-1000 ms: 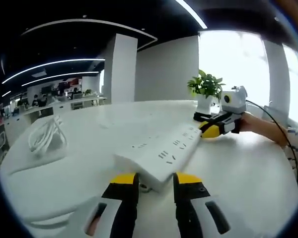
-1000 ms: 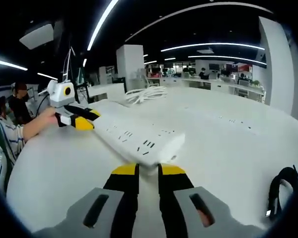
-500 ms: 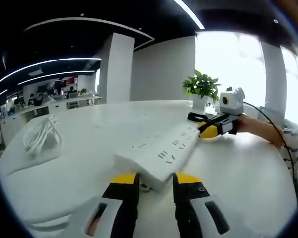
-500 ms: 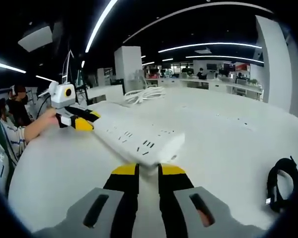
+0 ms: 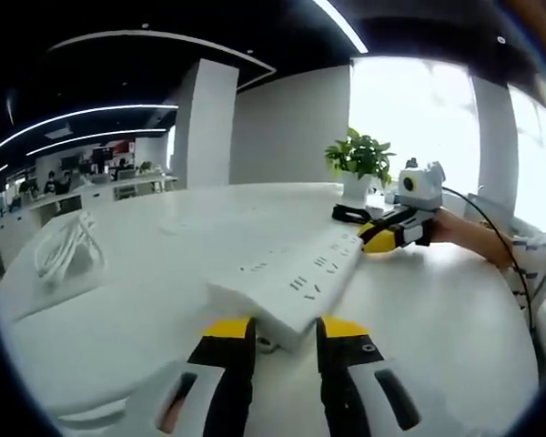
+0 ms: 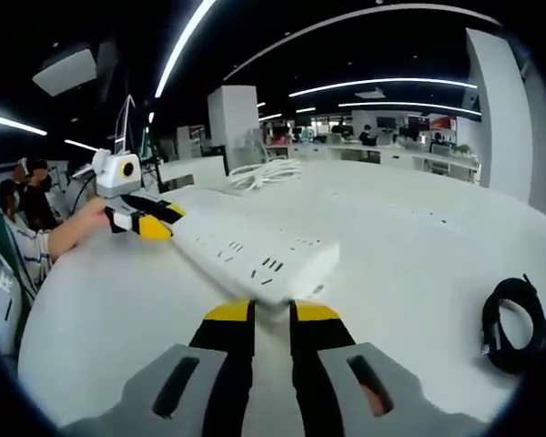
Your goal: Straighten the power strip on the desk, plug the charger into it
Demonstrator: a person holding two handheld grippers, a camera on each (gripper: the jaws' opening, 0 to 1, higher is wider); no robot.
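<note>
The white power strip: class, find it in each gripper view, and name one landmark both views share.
Left gripper view: the power strip runs from just above the left gripper toward the upper right.
Right gripper view: it runs from above the right gripper toward the upper left.
Shared landmark: the coiled white cable on the desk.

One power strip [image 5: 291, 282], one potted plant [image 5: 358, 164], one white cable coil [image 5: 59, 255], one black cable coil [image 6: 505, 323], two grippers [image 5: 275, 330] [image 6: 271, 314].

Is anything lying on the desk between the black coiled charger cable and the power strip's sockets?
Nothing visible does. In the right gripper view the black coiled cable lies off to the side, and bare white desk separates it from the power strip, which both grippers grip at its ends. The socket face is uncovered.
</note>
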